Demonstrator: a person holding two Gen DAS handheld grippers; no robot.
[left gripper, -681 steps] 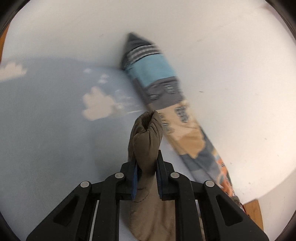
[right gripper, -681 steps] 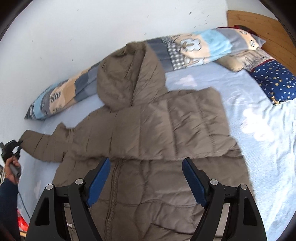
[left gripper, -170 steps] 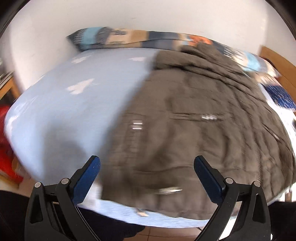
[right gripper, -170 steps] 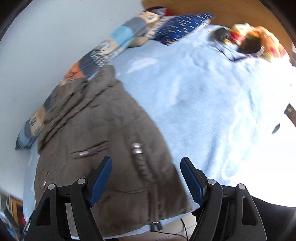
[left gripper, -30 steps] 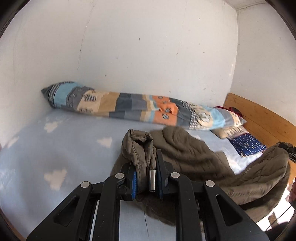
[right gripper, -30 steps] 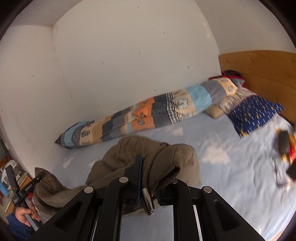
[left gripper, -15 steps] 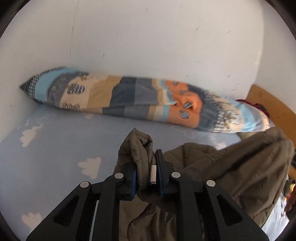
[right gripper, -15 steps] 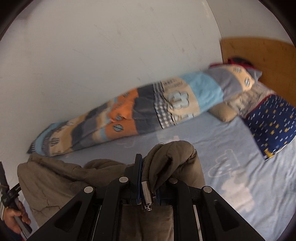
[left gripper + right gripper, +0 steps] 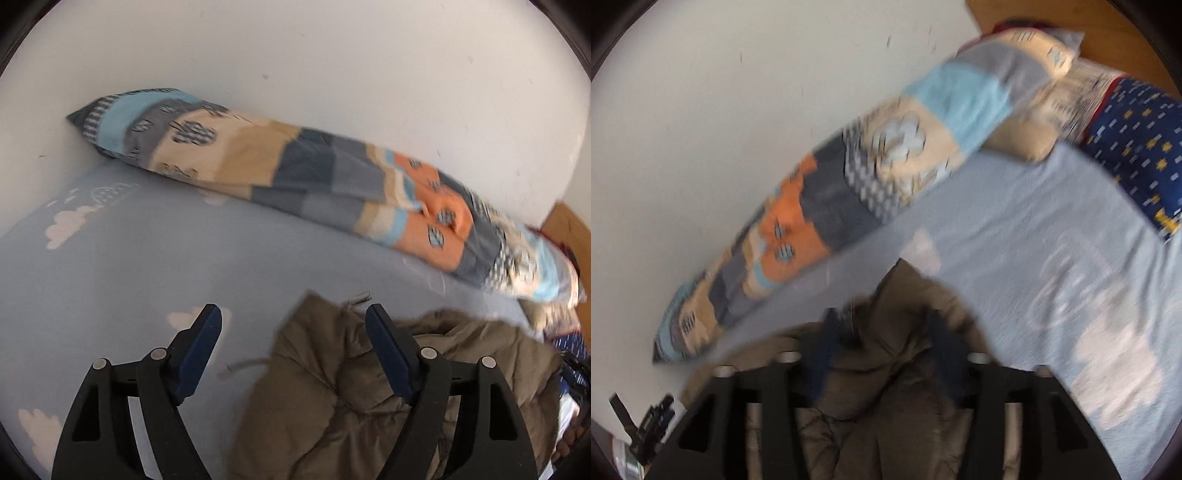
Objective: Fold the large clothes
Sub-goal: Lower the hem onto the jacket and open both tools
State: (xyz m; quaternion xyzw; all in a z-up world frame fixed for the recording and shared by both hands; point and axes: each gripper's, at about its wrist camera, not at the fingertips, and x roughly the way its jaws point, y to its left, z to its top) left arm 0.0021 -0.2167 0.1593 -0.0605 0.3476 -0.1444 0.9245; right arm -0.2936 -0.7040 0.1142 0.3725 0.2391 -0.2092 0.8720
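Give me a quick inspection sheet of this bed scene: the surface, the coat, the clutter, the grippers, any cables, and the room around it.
Surface: bed sheet, light blue with pale cloud prints.
Job's things: brown padded coat lying bunched on the sheet, its drawstring trailing out.
Clutter: long patchwork bolster against the wall; navy patterned pillow by the headboard.
Grippers: left gripper opening, coat edge between the pads, not pinched; right gripper blurred, opening over the coat.
Cables: nothing seen.
Surroundings: white wall; wooden headboard.
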